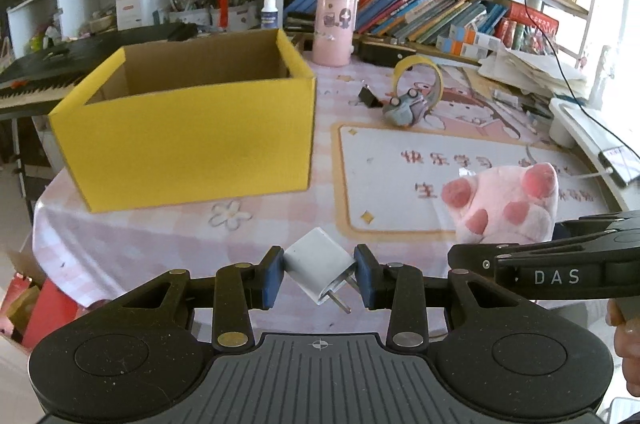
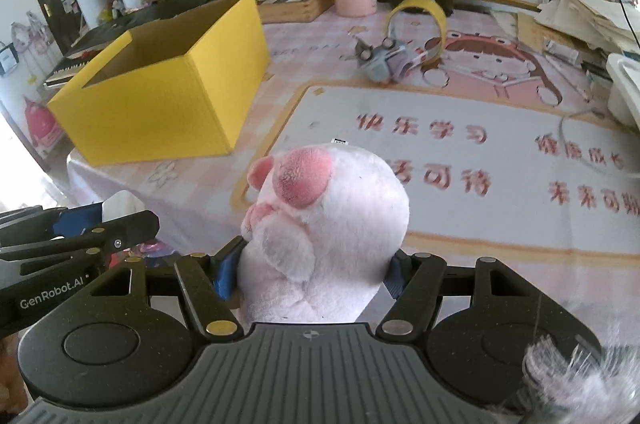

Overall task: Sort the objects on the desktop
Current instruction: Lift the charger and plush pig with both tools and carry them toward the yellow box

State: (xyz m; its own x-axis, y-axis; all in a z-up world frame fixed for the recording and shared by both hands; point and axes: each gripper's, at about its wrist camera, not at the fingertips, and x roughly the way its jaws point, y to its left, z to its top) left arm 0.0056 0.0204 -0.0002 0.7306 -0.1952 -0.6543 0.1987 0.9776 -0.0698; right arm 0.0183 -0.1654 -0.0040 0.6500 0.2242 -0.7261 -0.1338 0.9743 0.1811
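The white plug adapter hangs tilted above the near edge of the counter, its two metal pins pointing down and toward the camera, pinched between the blue pads of the left claw, which stands fairly narrow around it. Just to its right, the pink plush paw with darker pink toe pads sits squeezed in the right claw, whose jaws stand wider to take its soft body. The two claws are side by side, close but apart.

Beyond them, to the left, stands an open yellow cardboard box, and nothing lies between it and the held things. Farther back on the counter lie a small grey toy car, a roll of yellow tape standing on edge just behind it, and a black binder clip beside them. A pink cylindrical holder stands upright near the back.

The counter wears a pink checked cloth with a cartoon mat printed in red characters. Behind it run shelves of leaning books, pen pots and bottles, with a keyboard off to the left.
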